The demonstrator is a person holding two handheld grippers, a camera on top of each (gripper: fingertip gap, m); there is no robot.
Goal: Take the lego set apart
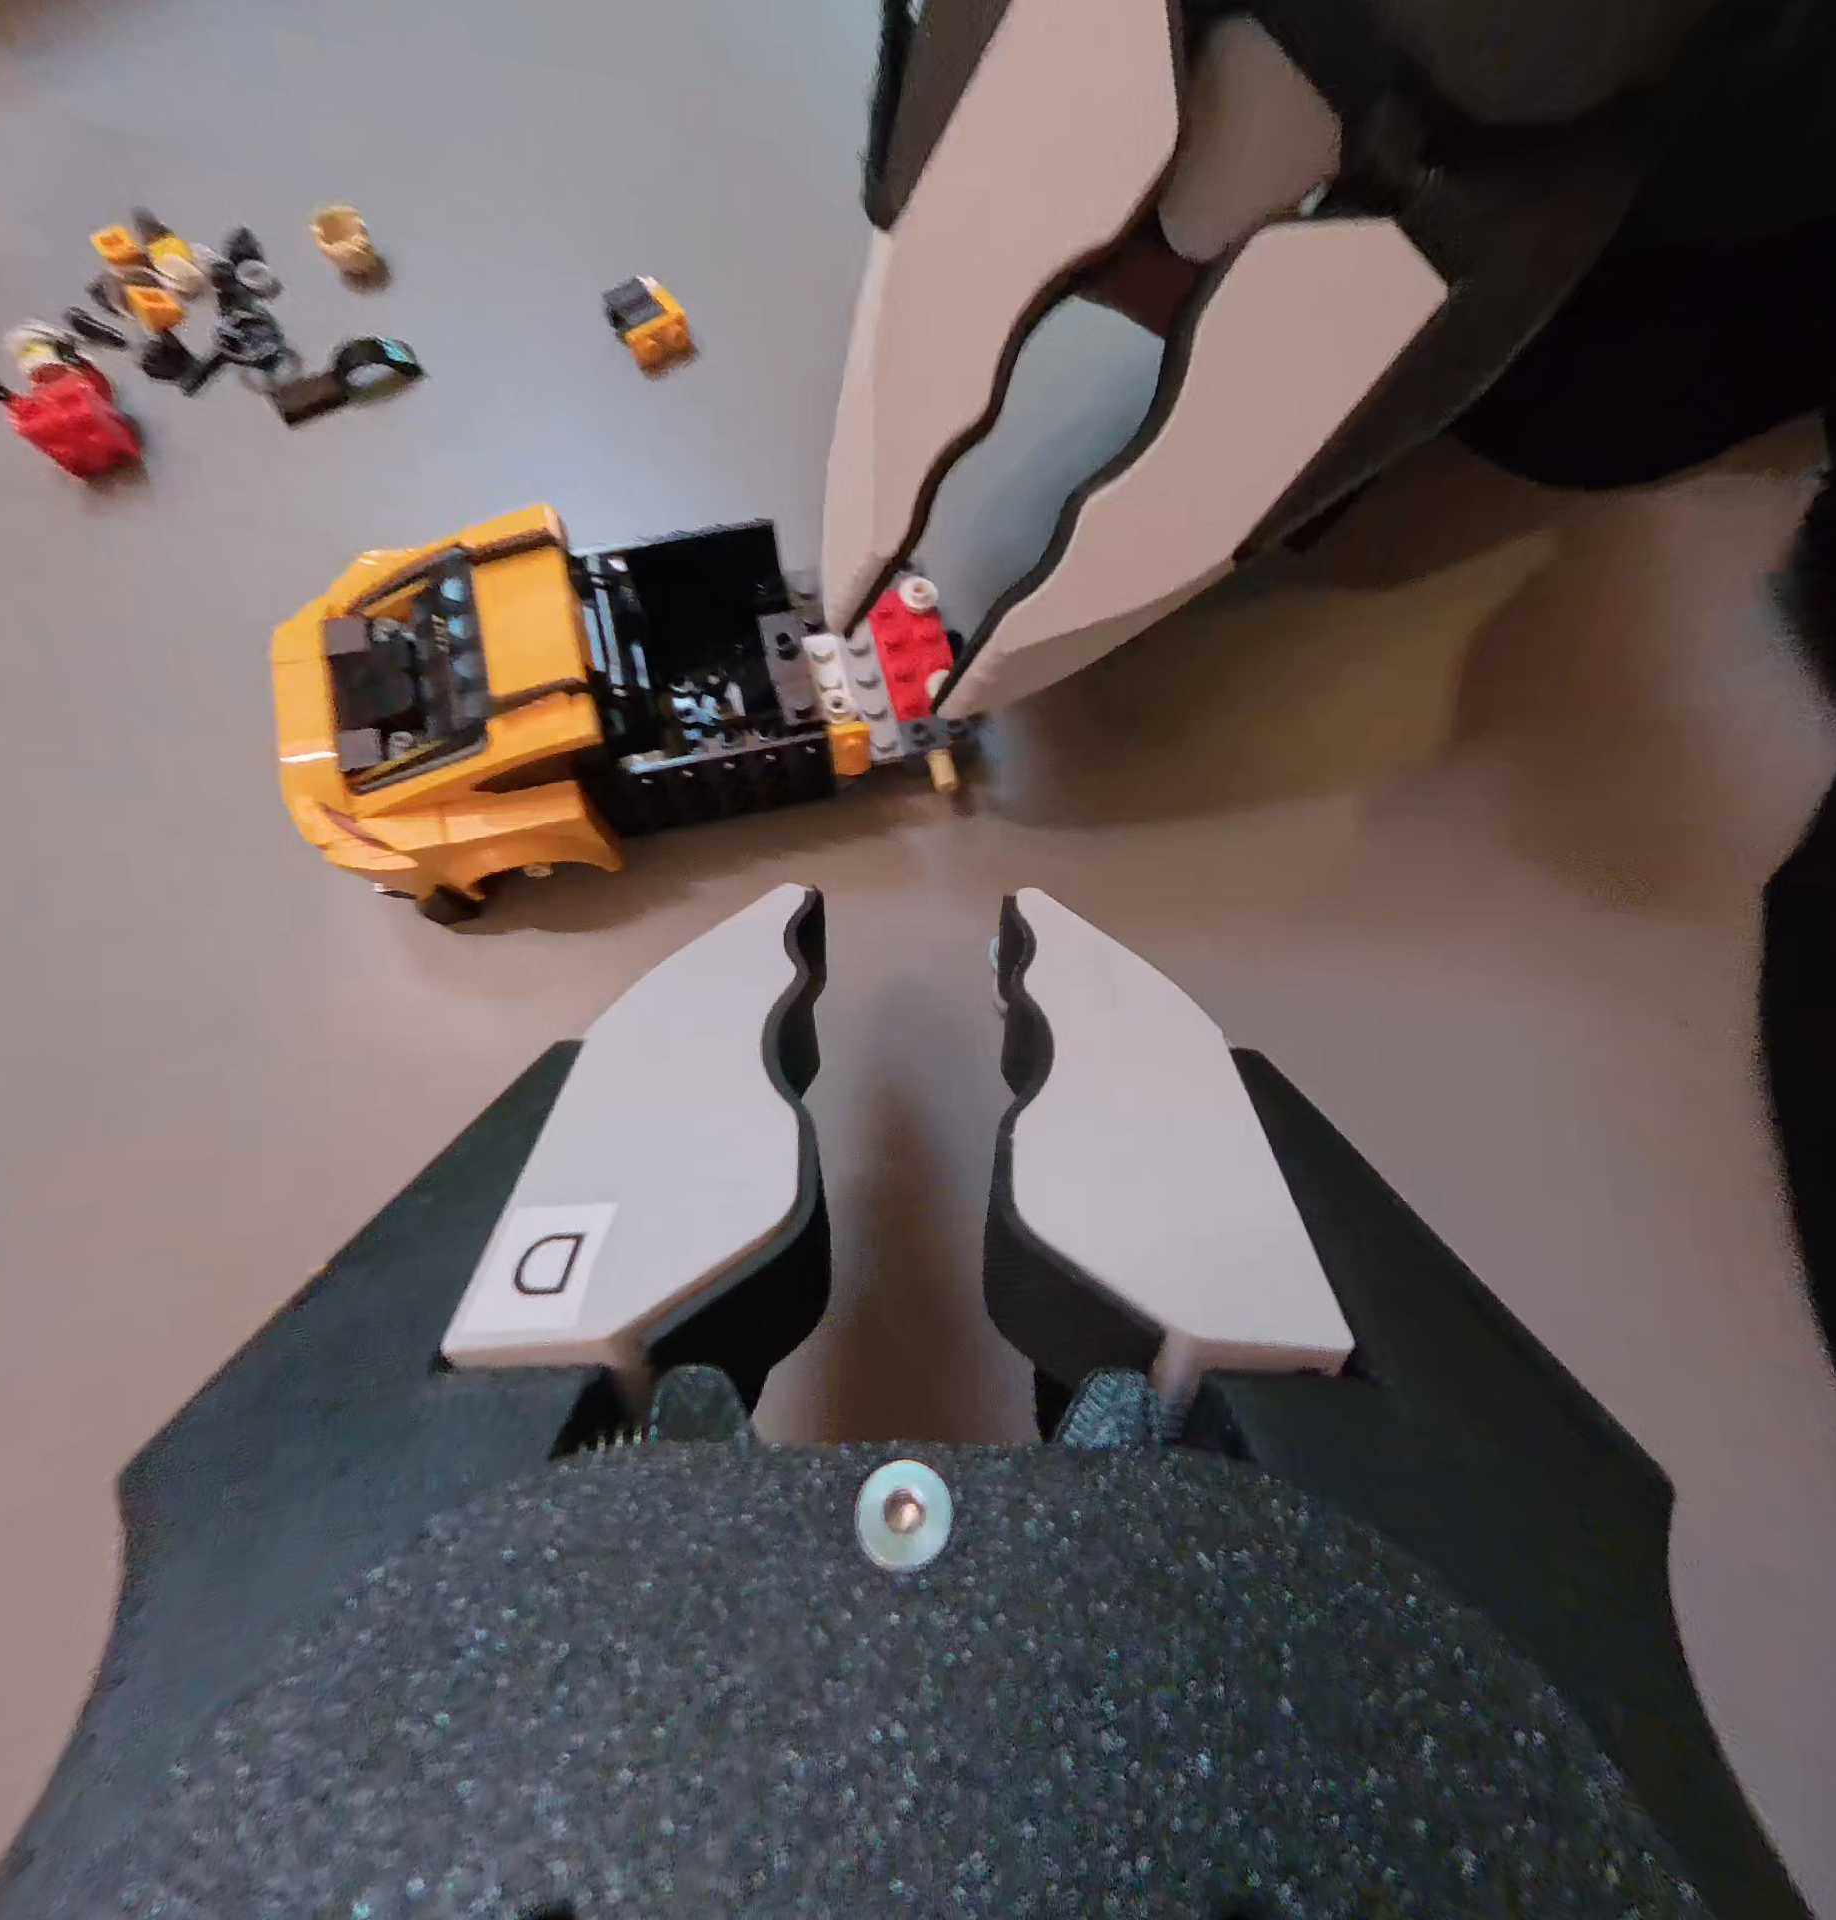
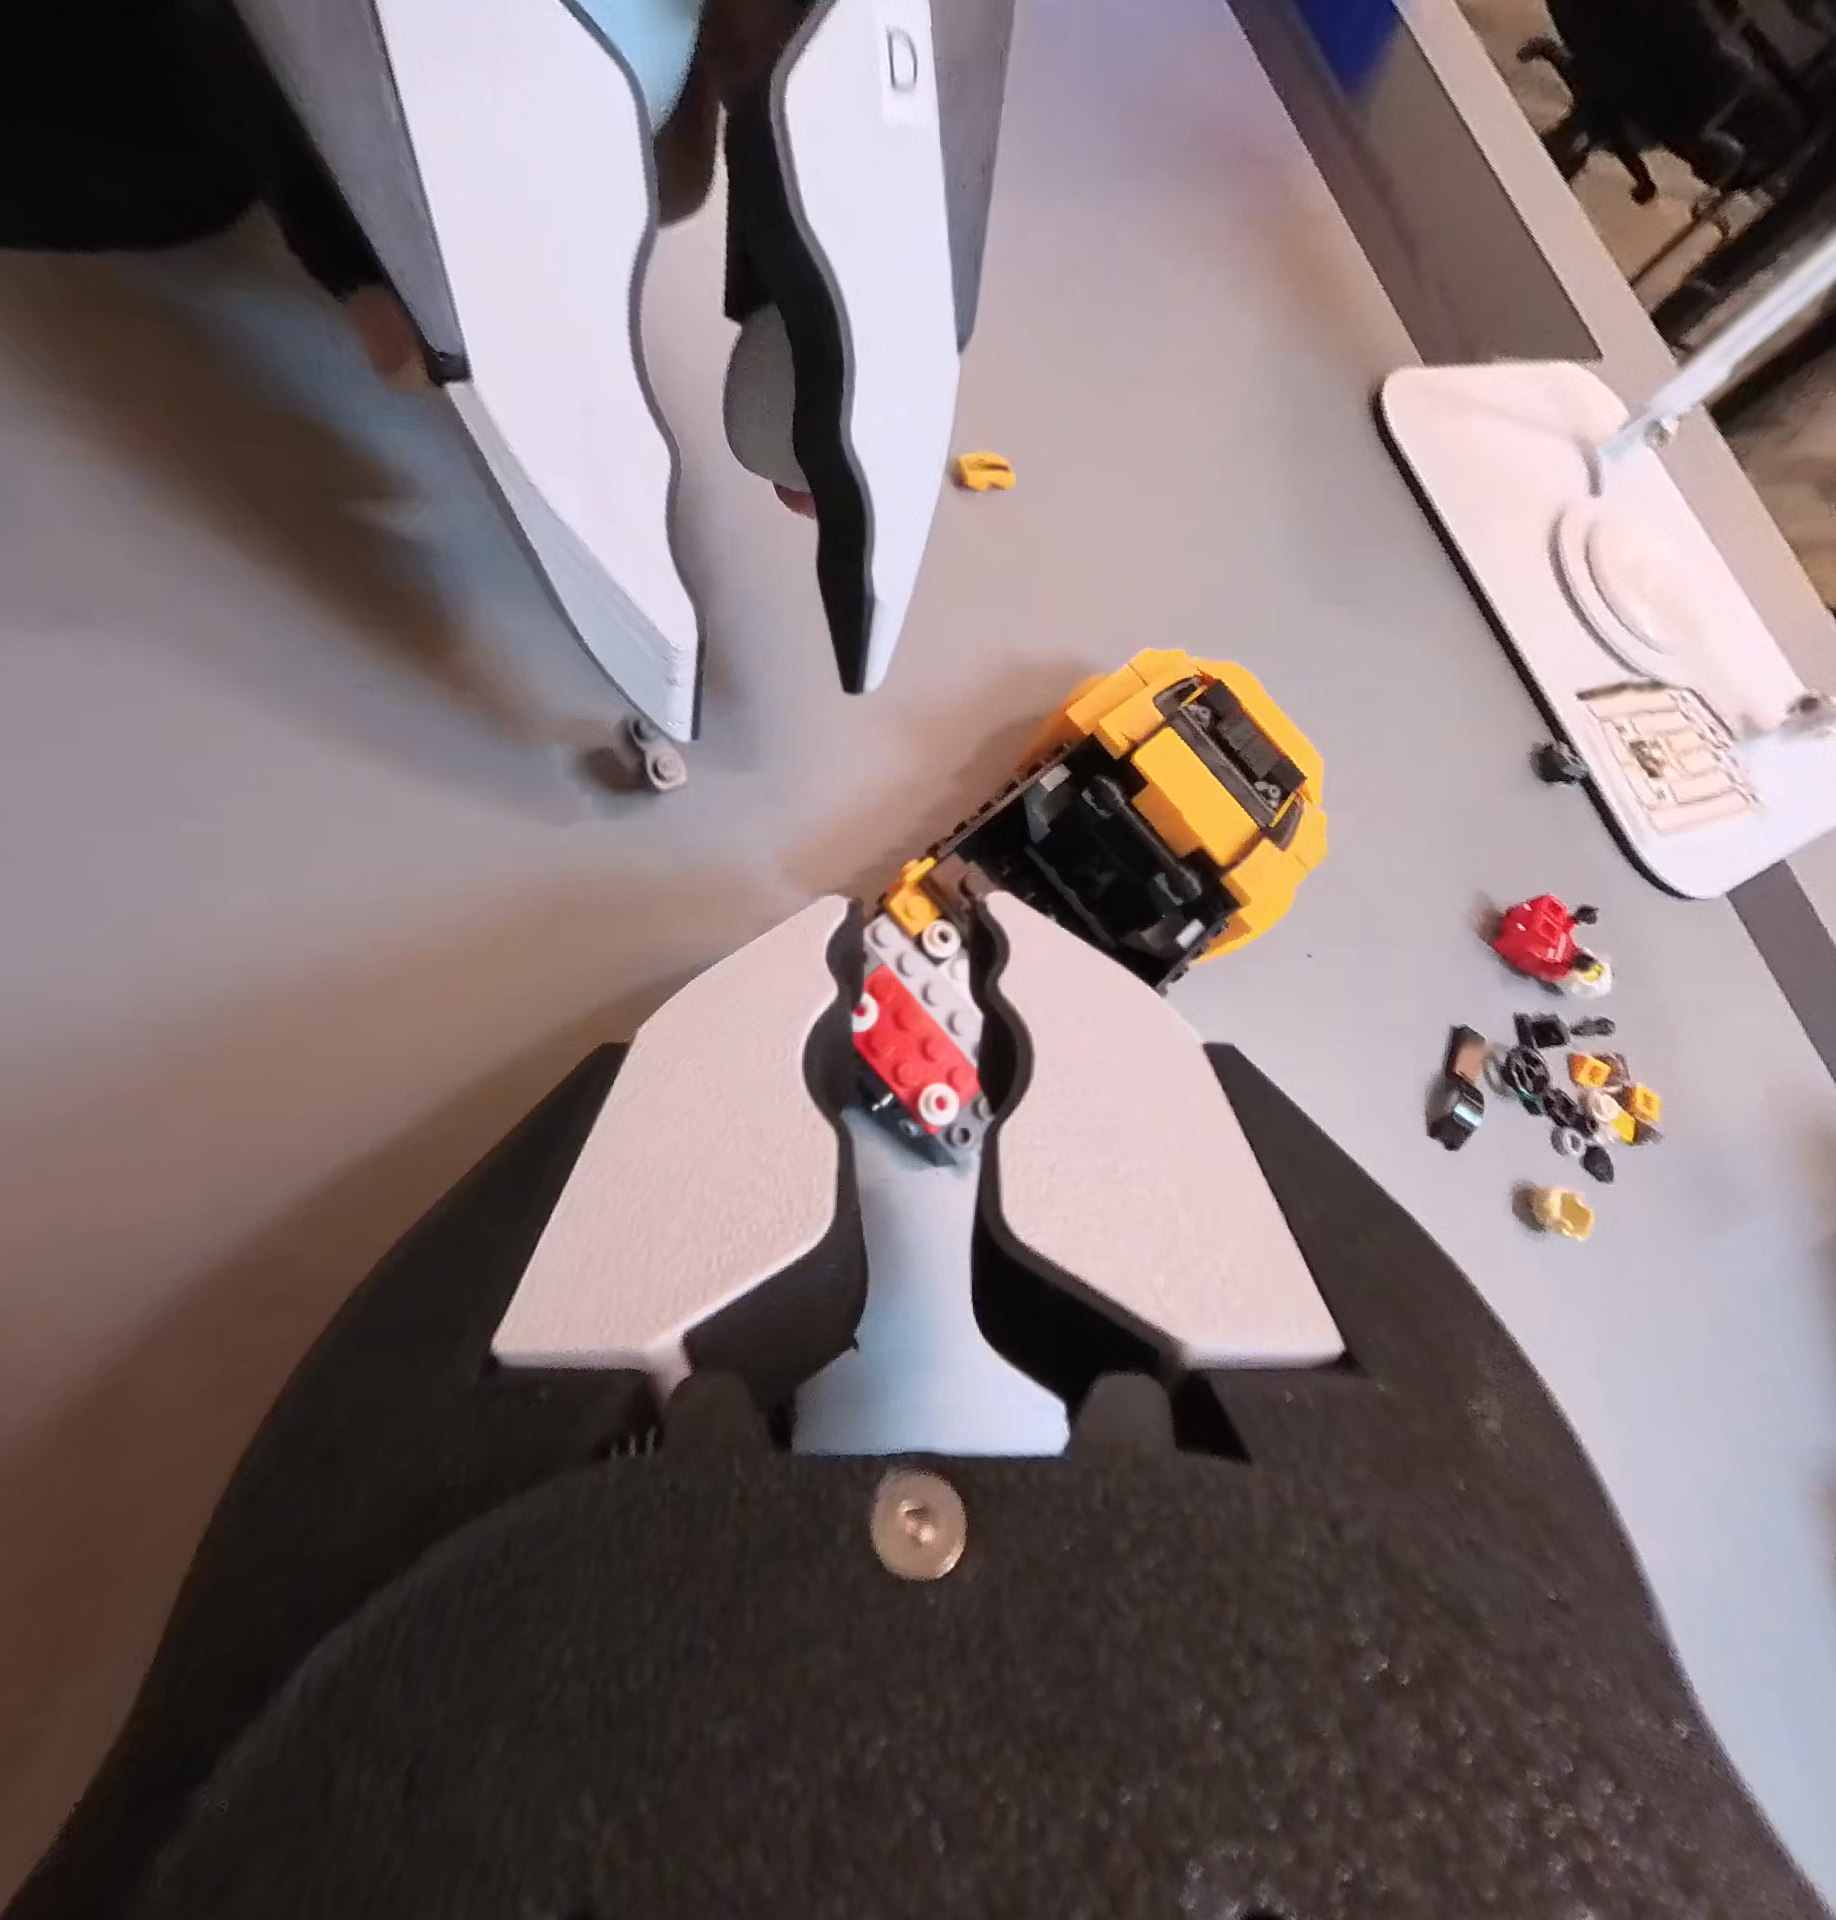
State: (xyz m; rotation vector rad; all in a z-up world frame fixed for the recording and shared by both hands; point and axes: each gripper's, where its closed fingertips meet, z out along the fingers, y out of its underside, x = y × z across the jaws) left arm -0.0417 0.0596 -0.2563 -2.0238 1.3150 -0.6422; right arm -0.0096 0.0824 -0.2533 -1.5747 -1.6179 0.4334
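Straddling the stripped front of the half-dismantled orange-and-black plastic brick car (image 2: 1132, 831) at frame centre on the grey desk (image 2: 270, 935), right gripper (image 2: 919, 914) brackets its red plate (image 2: 909, 1049); contact unclear. Left gripper (image 1: 909, 909) hangs empty, jaws parted. Light, rigid, brittle at joints: brace orange body.

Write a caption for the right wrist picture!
Right gripper straddles the yellow car's red brick end; left gripper hovers open.

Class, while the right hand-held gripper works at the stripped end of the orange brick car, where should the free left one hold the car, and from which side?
Grip the orange bodywork across its width, left hand-held gripper descending from above. That end is broad, intact and flat-sided; the right hand-held gripper straddles the red plate.
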